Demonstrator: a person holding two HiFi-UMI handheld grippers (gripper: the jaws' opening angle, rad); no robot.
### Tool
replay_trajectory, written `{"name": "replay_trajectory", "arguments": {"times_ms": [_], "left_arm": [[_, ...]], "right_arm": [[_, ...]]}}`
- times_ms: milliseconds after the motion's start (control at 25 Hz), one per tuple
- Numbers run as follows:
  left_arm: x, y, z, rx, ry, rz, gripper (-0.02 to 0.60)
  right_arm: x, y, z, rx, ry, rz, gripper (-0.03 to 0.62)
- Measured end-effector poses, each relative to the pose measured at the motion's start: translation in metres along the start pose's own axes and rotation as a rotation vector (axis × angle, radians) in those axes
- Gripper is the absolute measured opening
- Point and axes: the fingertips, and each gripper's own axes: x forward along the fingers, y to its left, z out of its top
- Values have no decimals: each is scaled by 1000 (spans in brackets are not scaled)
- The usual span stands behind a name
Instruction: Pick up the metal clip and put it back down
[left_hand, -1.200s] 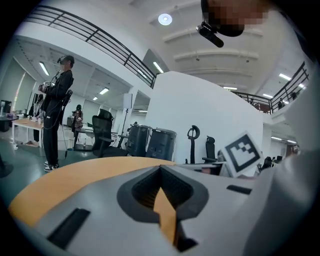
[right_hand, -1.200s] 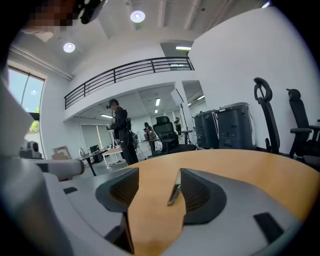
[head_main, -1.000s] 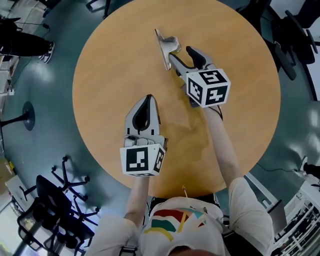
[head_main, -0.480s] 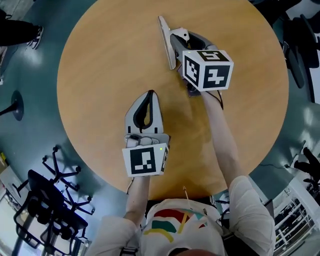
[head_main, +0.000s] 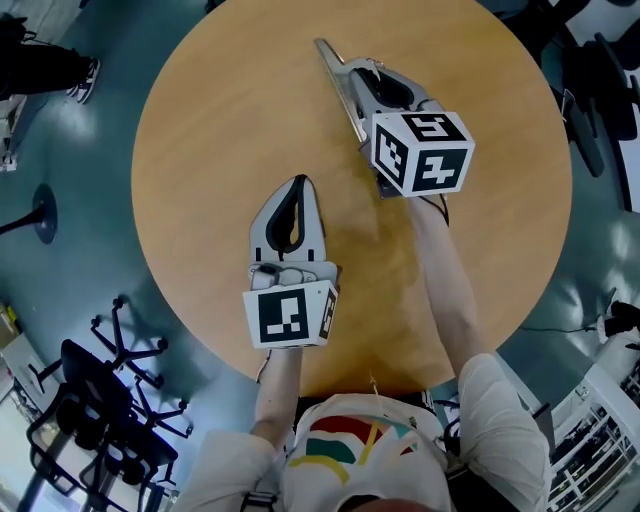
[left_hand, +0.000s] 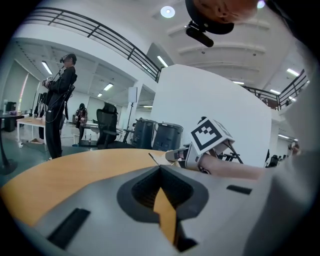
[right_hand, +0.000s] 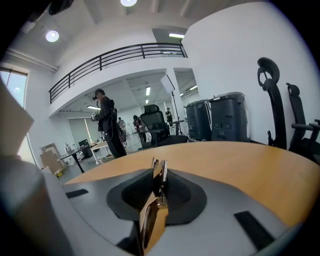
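Round wooden tabletop (head_main: 220, 120), one person with both tools over it. Right claw (head_main: 352, 70) sat at the far side of the tabletop, its jaws closing with the metal clip (right_hand: 160, 172) between them. In the right gripper view the pads were already against the clip's two faces. From the head view the clip (head_main: 327, 55) showed as a long thin strip along the claw's left edge, its tip sticking out past the jaws. Could not tell if it was touching the wood or just off it. Left claw (head_main: 298, 182) was near the middle of the tabletop, well apart from the clip, jaws together with nothing held. The left gripper view showed only bare wood through the gap. The right tool's marker cube (left_hand: 210, 135) was visible beyond it. A standing person (right_hand: 107, 127) and office chairs (head_main: 110, 400) were in the background.
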Motion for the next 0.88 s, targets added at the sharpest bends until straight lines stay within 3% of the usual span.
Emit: {"name": "replay_trajectory", "arguments": {"times_ms": [200, 520, 720, 880], "left_arm": [[-27, -24, 40, -16, -61, -6, 43], [-118, -65, 110, 18, -153, -47, 43], [-170, -102, 138, 56, -193, -77, 43], [-202, -107, 149, 60, -229, -83, 43]], "right_arm": [[-68, 21, 50, -32, -118, 9, 69], [-227, 98, 126, -115, -348, 5, 64], [-323, 134, 130, -132, -427, 30, 39], [-369, 156, 106, -131, -425, 12, 32]]}}
